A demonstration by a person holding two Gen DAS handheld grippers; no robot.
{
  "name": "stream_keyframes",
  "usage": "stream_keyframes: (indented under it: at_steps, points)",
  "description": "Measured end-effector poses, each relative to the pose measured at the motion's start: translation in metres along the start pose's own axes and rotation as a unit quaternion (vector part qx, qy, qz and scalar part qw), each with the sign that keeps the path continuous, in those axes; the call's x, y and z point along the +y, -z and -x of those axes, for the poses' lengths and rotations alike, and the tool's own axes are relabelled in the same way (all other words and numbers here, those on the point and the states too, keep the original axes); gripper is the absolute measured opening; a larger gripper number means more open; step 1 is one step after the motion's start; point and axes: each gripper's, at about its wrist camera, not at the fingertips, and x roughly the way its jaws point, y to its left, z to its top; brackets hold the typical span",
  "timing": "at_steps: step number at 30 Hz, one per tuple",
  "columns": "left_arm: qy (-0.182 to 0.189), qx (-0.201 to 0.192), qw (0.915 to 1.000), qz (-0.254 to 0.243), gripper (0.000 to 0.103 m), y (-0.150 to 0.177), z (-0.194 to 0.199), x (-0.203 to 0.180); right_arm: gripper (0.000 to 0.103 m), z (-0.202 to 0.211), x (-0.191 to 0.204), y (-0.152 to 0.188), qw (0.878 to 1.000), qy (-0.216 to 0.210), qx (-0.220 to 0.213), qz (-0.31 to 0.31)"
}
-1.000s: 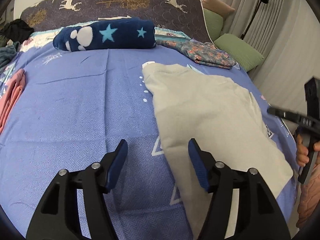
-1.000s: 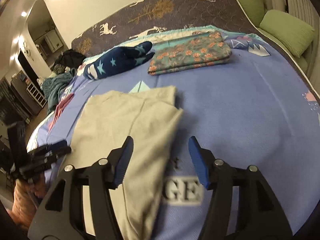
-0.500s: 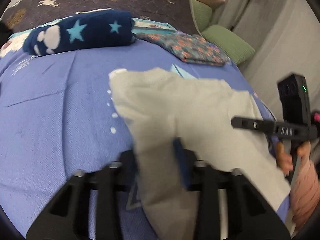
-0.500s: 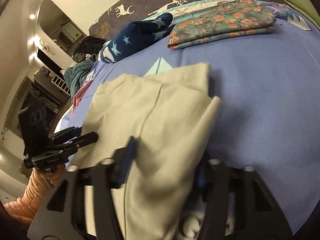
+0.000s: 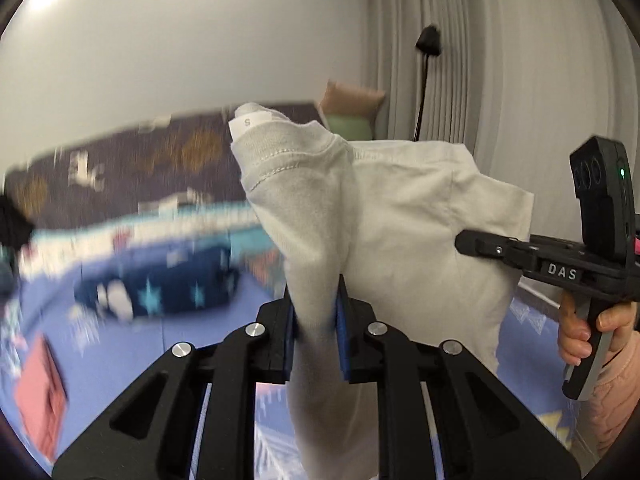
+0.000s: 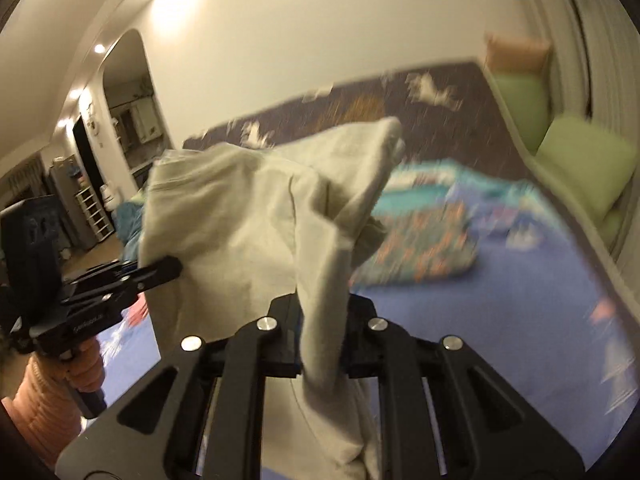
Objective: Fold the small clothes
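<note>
A pale beige small shirt [image 5: 400,216] hangs in the air above the blue bedspread [image 5: 120,344]. My left gripper [image 5: 316,320] is shut on one edge of it, cloth pinched between the blue pads. My right gripper [image 6: 320,332] is shut on the other edge of the same shirt [image 6: 240,224]. In the left wrist view the right gripper [image 5: 464,244] reaches the cloth from the right. In the right wrist view the left gripper [image 6: 172,268] reaches it from the left. A size label shows at the shirt's top corner.
A navy star-patterned roll [image 5: 160,292] and a folded floral garment [image 6: 424,244] lie on the bed near the dark deer-print headboard [image 6: 440,96]. Pink cloth [image 5: 38,392] lies at the left. Green pillows [image 6: 588,164] and a curtain stand at the right.
Both grippers were open above the flat shirt, then closed on its edges and lifted it off the bed. Both views now point upward and are blurred by motion.
</note>
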Motion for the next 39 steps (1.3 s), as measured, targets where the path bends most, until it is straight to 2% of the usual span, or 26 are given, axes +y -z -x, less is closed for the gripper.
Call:
stream_keyframes:
  at_steps: [4, 7, 12, 19, 24, 25, 27, 28, 29, 31, 32, 35, 39]
  points:
    - [-0.004, -0.014, 0.9999, -0.007, 0.017, -0.046, -0.019, -0.006, 0.013, 0.004, -0.008, -0.056, 0.998, 0.046, -0.040, 0.021]
    - [-0.003, -0.012, 0.9999, -0.003, 0.017, -0.074, -0.049, -0.005, 0.013, -0.007, -0.021, -0.085, 0.996, 0.070, -0.051, 0.023]
    - [-0.016, 0.005, 0.9999, -0.004, 0.017, -0.088, -0.105, 0.000, 0.013, -0.056, -0.054, -0.122, 0.993, 0.108, -0.043, 0.014]
    - [-0.041, 0.051, 0.9979, 0.000, 0.017, -0.080, -0.196, 0.020, 0.013, -0.146, -0.093, -0.133, 0.990, 0.142, -0.001, 0.007]
    - [-0.066, 0.072, 0.9952, -0.008, 0.018, -0.070, -0.257, 0.033, 0.013, -0.209, -0.114, -0.123, 0.987, 0.159, 0.023, 0.014]
    - [-0.074, 0.078, 0.9942, -0.006, 0.021, -0.067, -0.270, 0.035, 0.013, -0.222, -0.120, -0.121, 0.987, 0.160, 0.026, 0.011]
    - [-0.111, 0.102, 0.9885, 0.001, 0.033, -0.053, -0.301, 0.047, 0.024, -0.253, -0.135, -0.113, 0.982, 0.184, 0.031, -0.003]
    - [-0.133, 0.112, 0.9848, 0.001, 0.042, -0.045, -0.313, 0.052, 0.045, -0.264, -0.143, -0.107, 0.976, 0.217, 0.033, -0.015]
    - [-0.150, 0.123, 0.9810, -0.004, 0.044, -0.033, -0.323, 0.055, 0.059, -0.268, -0.147, -0.101, 0.971, 0.234, 0.030, -0.023]
    - [-0.147, 0.148, 0.9779, -0.012, 0.045, -0.012, -0.333, 0.061, 0.059, -0.276, -0.159, -0.084, 0.973, 0.224, 0.037, -0.041]
    - [-0.141, 0.160, 0.9768, -0.018, 0.045, 0.000, -0.336, 0.063, 0.056, -0.279, -0.162, -0.071, 0.976, 0.206, 0.054, -0.048]
    - [-0.129, 0.186, 0.9728, -0.047, 0.048, 0.029, -0.339, 0.058, 0.050, -0.278, -0.160, -0.040, 0.978, 0.191, 0.084, -0.025]
    - [-0.151, 0.167, 0.9698, -0.095, 0.055, 0.051, -0.321, 0.039, 0.052, -0.269, -0.151, -0.001, 0.970, 0.200, 0.136, -0.021]
